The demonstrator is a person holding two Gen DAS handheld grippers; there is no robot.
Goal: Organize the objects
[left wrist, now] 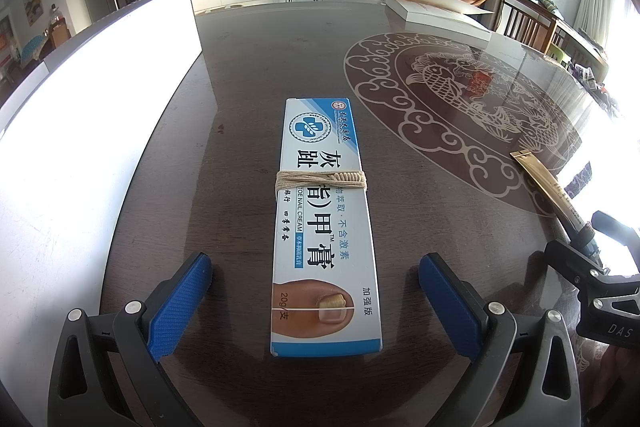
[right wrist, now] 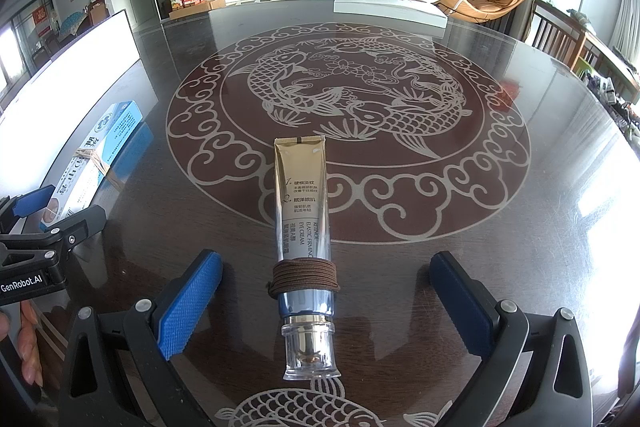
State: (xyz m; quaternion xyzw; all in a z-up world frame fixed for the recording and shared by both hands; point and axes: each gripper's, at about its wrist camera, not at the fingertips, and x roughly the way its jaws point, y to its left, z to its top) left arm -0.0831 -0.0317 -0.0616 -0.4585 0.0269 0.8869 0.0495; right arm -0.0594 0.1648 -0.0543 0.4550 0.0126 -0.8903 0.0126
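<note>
Left tongs: my left gripper (left wrist: pixel 315 301) stands released, blue pads (left wrist: pixel 180 307) wide apart, nothing between them touched.
Toenail cream box: the toenail cream box (left wrist: pixel 316 223) lies flat on the table, centred in the gap of my left tongs, clear of both pads.
Box axis: long axis runs straight ahead along my left fingers; the end with the toe picture is nearest me, the end with the round blue emblem points away.
Box binding: a tan cord (left wrist: pixel 321 180) is wound across the box about midway, at right angles to its length.
Right tongs: my right gripper (right wrist: pixel 325 303) is likewise released, pads apart, gripping nothing.
Eye cream tube: the gold eye cream tube (right wrist: pixel 302 195) lies on the table between my right fingers, not touching either.
Tube axis: long axis straight ahead; clear cap (right wrist: pixel 310 351) toward me, flat crimped end away.
Tube binding: a dark brown cord (right wrist: pixel 303 275) is coiled round the tube just ahead of the cap.
Table: dark glossy table (right wrist: pixel 520 227) with a pale fish medallion; the tube's far end overlaps its ring.
Beyond the left tongs: a white panel (left wrist: pixel 100 115) to the left side.
Far ahead of the right tongs: a flat white box (right wrist: pixel 390 9) at the table's far edge.
</note>
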